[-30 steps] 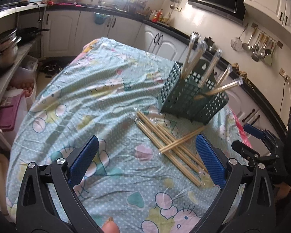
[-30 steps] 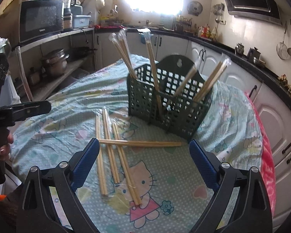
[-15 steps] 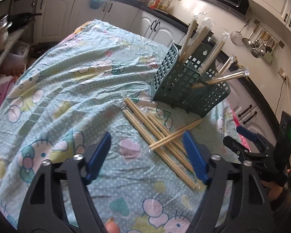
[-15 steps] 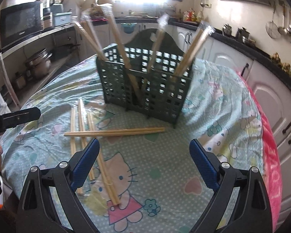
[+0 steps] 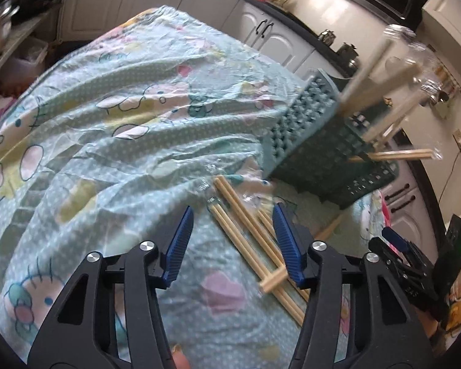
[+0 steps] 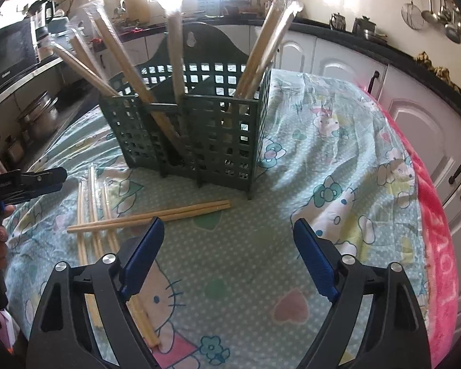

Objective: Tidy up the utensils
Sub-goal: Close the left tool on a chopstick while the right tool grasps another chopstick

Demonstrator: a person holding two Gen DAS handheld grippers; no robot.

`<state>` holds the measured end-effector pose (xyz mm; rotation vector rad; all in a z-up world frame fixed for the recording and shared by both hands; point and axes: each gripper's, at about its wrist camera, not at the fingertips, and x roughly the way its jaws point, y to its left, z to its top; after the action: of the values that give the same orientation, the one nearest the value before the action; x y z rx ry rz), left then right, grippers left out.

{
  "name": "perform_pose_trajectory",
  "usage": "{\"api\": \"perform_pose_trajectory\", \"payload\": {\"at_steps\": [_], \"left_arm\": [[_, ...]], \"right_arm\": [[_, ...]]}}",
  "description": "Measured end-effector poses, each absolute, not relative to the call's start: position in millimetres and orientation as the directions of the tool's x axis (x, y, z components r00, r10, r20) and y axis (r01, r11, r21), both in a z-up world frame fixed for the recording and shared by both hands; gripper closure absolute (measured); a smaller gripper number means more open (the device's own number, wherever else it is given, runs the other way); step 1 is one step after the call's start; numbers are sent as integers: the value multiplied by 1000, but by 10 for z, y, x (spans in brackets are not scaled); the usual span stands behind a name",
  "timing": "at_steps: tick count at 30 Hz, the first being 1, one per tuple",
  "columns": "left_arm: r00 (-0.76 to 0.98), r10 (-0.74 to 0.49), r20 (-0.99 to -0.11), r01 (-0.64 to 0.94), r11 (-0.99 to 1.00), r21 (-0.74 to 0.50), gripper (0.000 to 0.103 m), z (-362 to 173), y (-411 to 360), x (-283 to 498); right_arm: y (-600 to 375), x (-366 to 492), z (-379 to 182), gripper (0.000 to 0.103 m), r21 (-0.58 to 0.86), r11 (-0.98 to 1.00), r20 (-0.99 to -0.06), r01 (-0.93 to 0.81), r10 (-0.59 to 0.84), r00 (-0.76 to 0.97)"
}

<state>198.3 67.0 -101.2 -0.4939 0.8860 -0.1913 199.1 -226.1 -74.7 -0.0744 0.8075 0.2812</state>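
Pale-green cartoon-print tablecloth [image 6: 338,141]: right half bare up to its pink edge.
Dark-green lattice plastic utensil basket [image 6: 199,129]: mid-table, wrapped chopsticks upright inside.
Loose wooden chopsticks [image 6: 150,215]: flat before the basket.
Left gripper [image 5: 233,240]: half-spread, just been closing, over the chopsticks, pads clear.
Right gripper [image 6: 227,255]: wide, empty.

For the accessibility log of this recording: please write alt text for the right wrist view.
The right hand-held gripper hovers with blue pads wide apart and empty over a cartoon-print tablecloth. Ahead, wrapped chopstick pairs stand in a dark green lattice utensil basket. More loose chopsticks lie on the cloth before it, one pair crossing the others.
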Motion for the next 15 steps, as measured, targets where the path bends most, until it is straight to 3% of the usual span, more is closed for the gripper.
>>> {"api": "perform_pose_trajectory", "payload": {"at_steps": [3, 6, 11, 15], "left_arm": [[618, -371, -693, -64, 855, -515, 67, -1081, 726, 2071], [615, -381, -691, -87, 838, -539, 69, -1140, 772, 2123], [613, -379, -693, -100, 833, -544, 82, -1213, 784, 2162], [616, -377, -692, -105, 831, -546, 83, -1259, 804, 2180]], "right_arm": [[-2267, 2083, -787, 27, 63, 962, -731, -267, 227, 644], [-2276, 2195, -848, 37, 96, 960, -743, -264, 245, 623], [-2290, 2369, -964, 56, 141, 954, -752, -265, 277, 599], [-2319, 2457, -1054, 63, 189, 948, -755, -256, 307, 579]]}}
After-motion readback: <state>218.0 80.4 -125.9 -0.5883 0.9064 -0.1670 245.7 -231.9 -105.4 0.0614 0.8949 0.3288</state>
